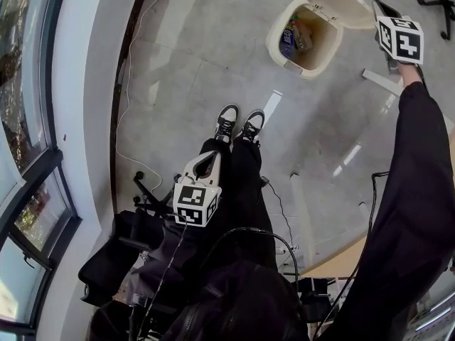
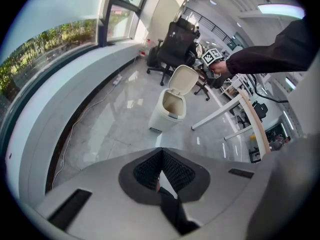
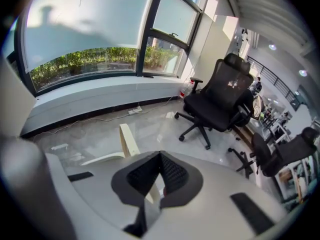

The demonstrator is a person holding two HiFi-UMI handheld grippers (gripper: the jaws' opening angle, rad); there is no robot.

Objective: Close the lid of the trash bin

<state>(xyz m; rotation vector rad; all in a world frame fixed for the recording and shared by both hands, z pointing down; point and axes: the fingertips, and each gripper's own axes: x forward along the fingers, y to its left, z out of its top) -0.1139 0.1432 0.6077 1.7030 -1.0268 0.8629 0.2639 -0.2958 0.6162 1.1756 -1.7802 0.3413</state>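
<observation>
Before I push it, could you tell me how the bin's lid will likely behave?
The lid looks like thin, hinged plastic standing open, so it should probably swing down easily. The bin seems light and tallish; a hard shove might tip it.

No words, brands or numbers can be read; the marker cubes (image 1: 195,204) bear only black-and-white square patterns.

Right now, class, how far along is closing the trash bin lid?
Done: nothing on the lid itself; it stands raised and the trash bin shows rubbish inside. In hand: the right gripper, jaws together, is at the lid's edge. Left: push the lid down shut. The left gripper hangs idle, shut.
</observation>
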